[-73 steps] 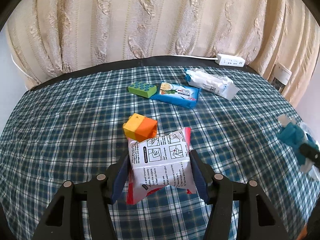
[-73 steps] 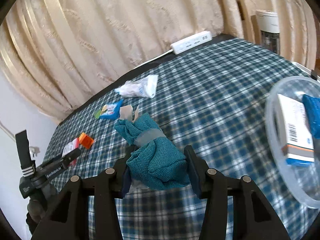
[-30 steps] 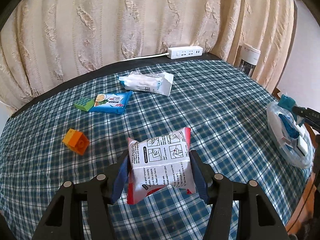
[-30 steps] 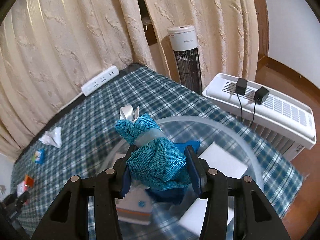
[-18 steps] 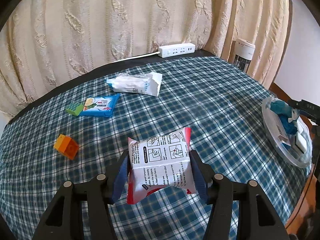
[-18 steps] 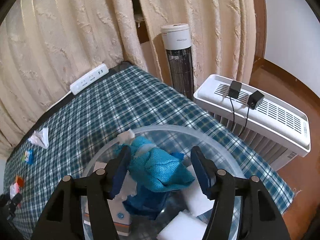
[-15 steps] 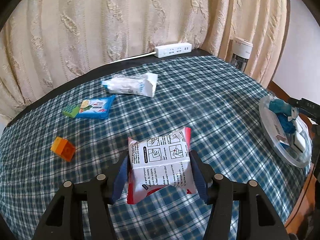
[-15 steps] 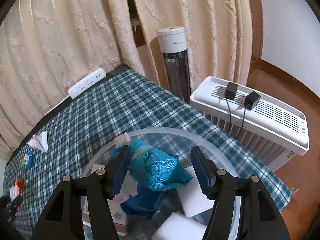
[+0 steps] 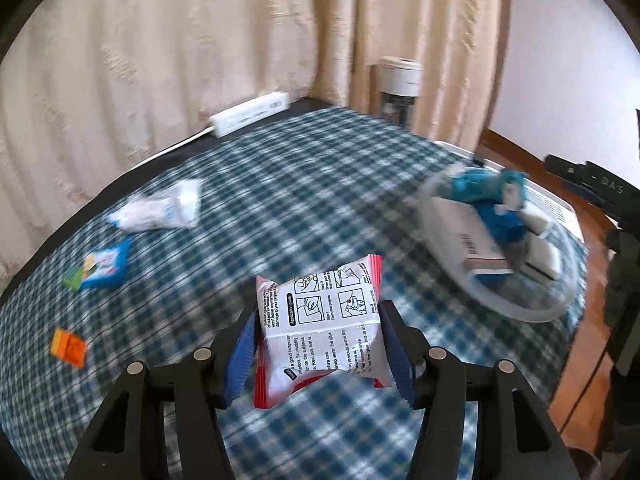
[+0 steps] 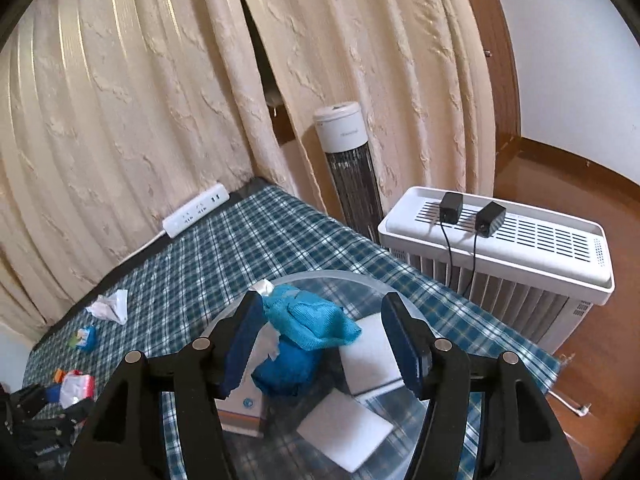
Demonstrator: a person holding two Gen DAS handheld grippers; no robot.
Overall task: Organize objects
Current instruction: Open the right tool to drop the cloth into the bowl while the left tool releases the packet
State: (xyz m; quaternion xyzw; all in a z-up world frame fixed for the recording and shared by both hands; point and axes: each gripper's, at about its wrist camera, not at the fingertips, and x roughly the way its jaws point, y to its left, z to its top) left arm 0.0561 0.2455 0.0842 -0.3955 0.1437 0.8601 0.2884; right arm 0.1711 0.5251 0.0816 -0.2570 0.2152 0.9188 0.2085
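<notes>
My left gripper (image 9: 318, 334) is shut on a white and red sachet (image 9: 320, 328) and holds it above the checked tablecloth, left of the clear round tub (image 9: 532, 312). My right gripper (image 10: 322, 340) is open above the tub (image 10: 336, 276). The teal cloth bundle (image 10: 308, 324) lies in the tub between the open fingers, on other items. The bundle also shows in the left wrist view (image 9: 486, 192). The left gripper with the sachet (image 10: 76, 388) shows at the lower left of the right wrist view.
On the cloth lie an orange brick (image 9: 68, 346), a blue packet with a green brick (image 9: 102, 266) and a white crumpled pack (image 9: 160, 210). A power strip (image 9: 250, 114) lies at the back edge. A tower fan (image 10: 348, 164) and a white heater (image 10: 500, 252) stand beside the table.
My right gripper carried the teal bundle over the tub, opened and let it go; the bundle now rests in the tub. My left gripper has moved right toward the tub with the sachet.
</notes>
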